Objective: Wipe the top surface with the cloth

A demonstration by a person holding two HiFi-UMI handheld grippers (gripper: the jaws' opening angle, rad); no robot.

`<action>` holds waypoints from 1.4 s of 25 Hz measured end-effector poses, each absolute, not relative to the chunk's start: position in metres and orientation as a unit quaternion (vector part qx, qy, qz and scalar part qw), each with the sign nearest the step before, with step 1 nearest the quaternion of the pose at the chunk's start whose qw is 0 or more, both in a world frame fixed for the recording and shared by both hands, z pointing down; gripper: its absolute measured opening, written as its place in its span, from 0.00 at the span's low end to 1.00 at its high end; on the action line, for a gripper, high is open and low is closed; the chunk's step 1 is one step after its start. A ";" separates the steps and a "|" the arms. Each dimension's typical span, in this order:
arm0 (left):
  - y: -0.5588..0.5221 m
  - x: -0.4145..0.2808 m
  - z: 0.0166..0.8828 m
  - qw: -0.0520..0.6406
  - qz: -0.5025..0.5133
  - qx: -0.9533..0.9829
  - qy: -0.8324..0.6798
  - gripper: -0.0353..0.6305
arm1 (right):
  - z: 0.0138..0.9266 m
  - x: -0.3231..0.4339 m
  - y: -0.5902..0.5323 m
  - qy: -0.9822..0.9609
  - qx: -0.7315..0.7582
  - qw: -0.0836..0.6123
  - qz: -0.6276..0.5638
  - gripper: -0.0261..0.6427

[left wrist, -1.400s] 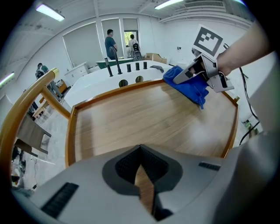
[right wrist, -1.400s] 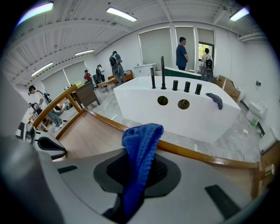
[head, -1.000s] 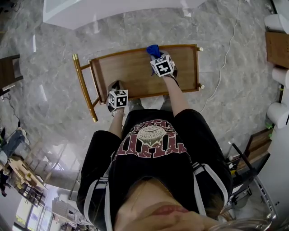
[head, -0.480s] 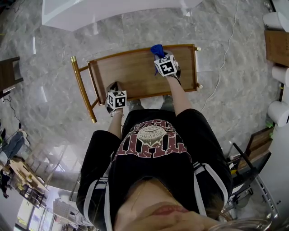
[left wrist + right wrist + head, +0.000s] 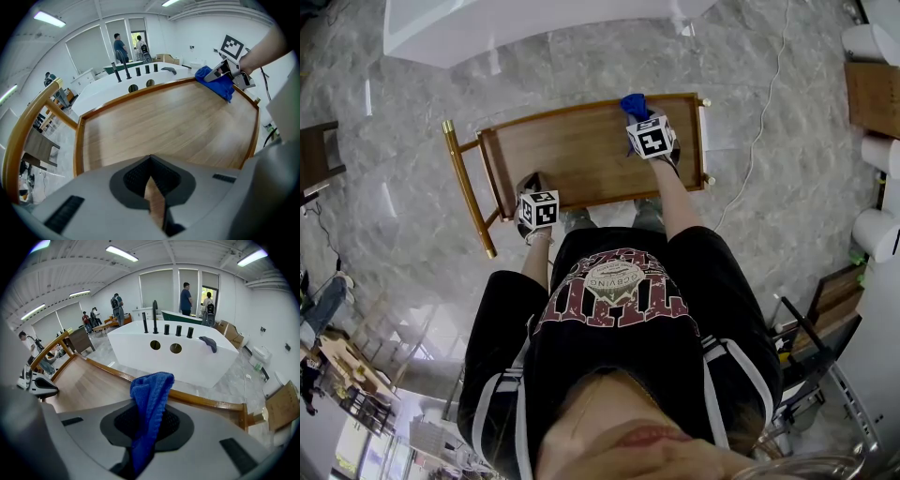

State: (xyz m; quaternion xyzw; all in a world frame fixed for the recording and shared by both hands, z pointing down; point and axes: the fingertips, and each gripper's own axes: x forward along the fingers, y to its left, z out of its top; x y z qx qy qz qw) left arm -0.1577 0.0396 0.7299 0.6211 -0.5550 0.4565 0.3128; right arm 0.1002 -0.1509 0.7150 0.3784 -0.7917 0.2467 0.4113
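While the cloth is bunched between the jaws of my right gripper, which are clamped on it with a blue fold sticking out in front, it sits at the far right corner of the top surface, close against the far rim. My left gripper hangs at the near left edge, its jaws narrowed to a slit with only a wood-coloured sliver showing through; whether it pinches the near rim I cannot tell. Almost all the wood lies to the left of the cloth, so I judge the wipe has most of its ground to cover. To do this step well I would tip the right gripper down so the loose fold lies flat on the wood rather than just its tip. I would press lightly and draw it in long straight passes toward the brass handle at the left end, overlapping each pass and working from far to near. The raised rim is the catch: the cloth can skip the 4 corners, so I would run the fold along each edge. The left gripper should hold clear of the path.
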 end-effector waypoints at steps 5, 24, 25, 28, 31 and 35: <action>0.039 -0.157 0.729 0.313 0.454 0.618 -0.561 0.12 | 0.716 0.115 -0.155 -0.786 0.390 0.412 0.246 0.12; 0.002 -0.093 0.718 0.315 0.430 0.660 -0.530 0.12 | 0.717 0.156 -0.162 -0.770 0.424 0.404 0.253 0.12; -0.010 -0.067 0.717 0.316 0.419 0.681 -0.511 0.12 | 0.717 0.157 -0.161 -0.770 0.424 0.404 0.253 0.12; -0.039 0.005 0.715 0.333 0.390 0.727 -0.457 0.12 | 0.719 0.155 -0.159 -0.769 0.423 0.404 0.258 0.12; -0.049 0.053 0.716 0.335 0.397 0.749 -0.411 0.12 | 0.719 0.154 -0.160 -0.771 0.418 0.404 0.259 0.12; -0.040 0.073 0.729 0.323 0.424 0.756 -0.379 0.12 | 0.717 0.158 -0.162 -0.771 0.419 0.405 0.257 0.12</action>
